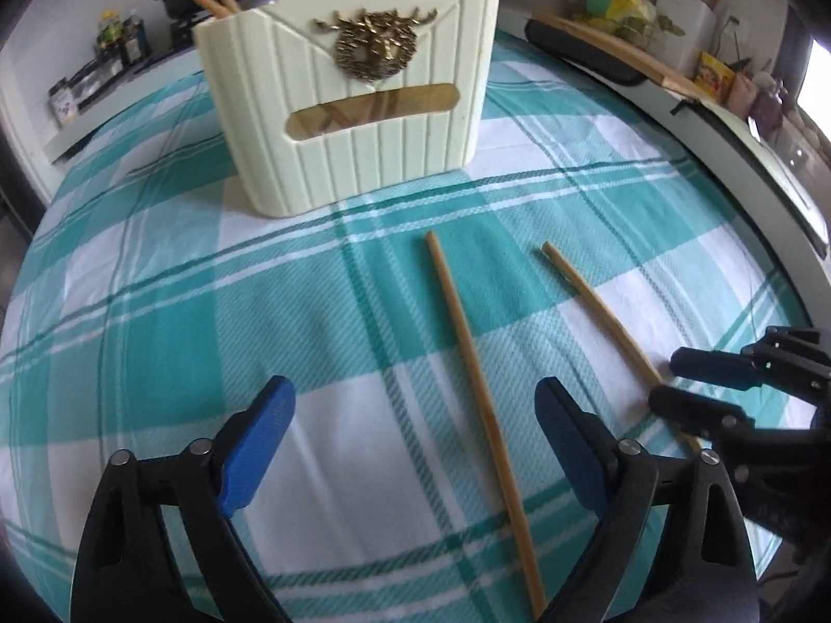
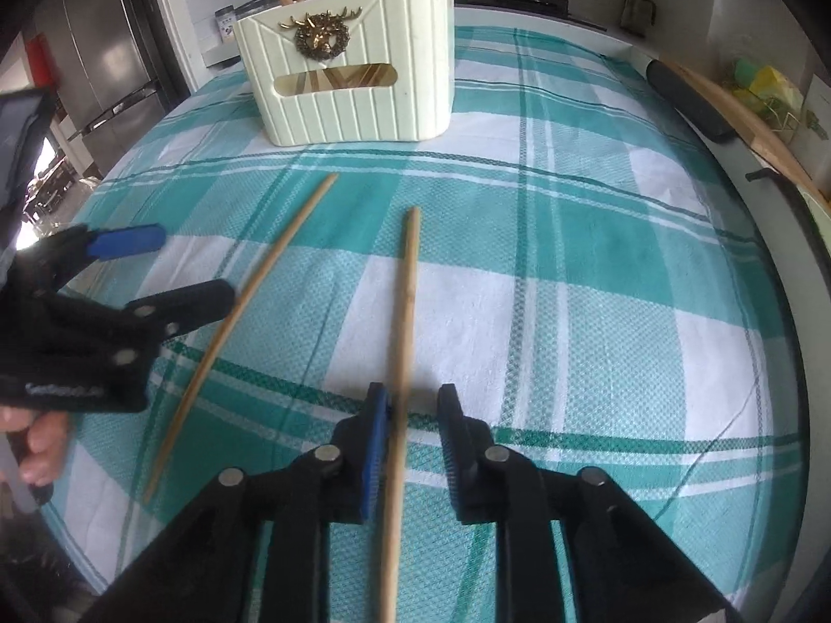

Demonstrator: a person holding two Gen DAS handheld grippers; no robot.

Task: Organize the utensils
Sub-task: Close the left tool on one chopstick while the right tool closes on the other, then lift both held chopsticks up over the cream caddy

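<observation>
Two wooden chopsticks lie loose on the checked cloth, one already between the right tool's pads

Both sticks are thin, pale wood, tapering toward the cream holder (image 2: 348, 83) that stands beyond them with more sticks upright inside; the right chopstick (image 2: 402, 342) runs between the pads of the right gripper (image 2: 410, 415), whose jaws are narrowed around it with a gap showing on one side, so I judge it bracketed, not yet pinched; the left chopstick (image 1: 483, 400) lies between the widely parted fingers of the left gripper (image 1: 415, 415), untouched; light, stiff and smooth, each will likely roll or pivot; best taken near mid-length, squarely across the shaft.
</observation>
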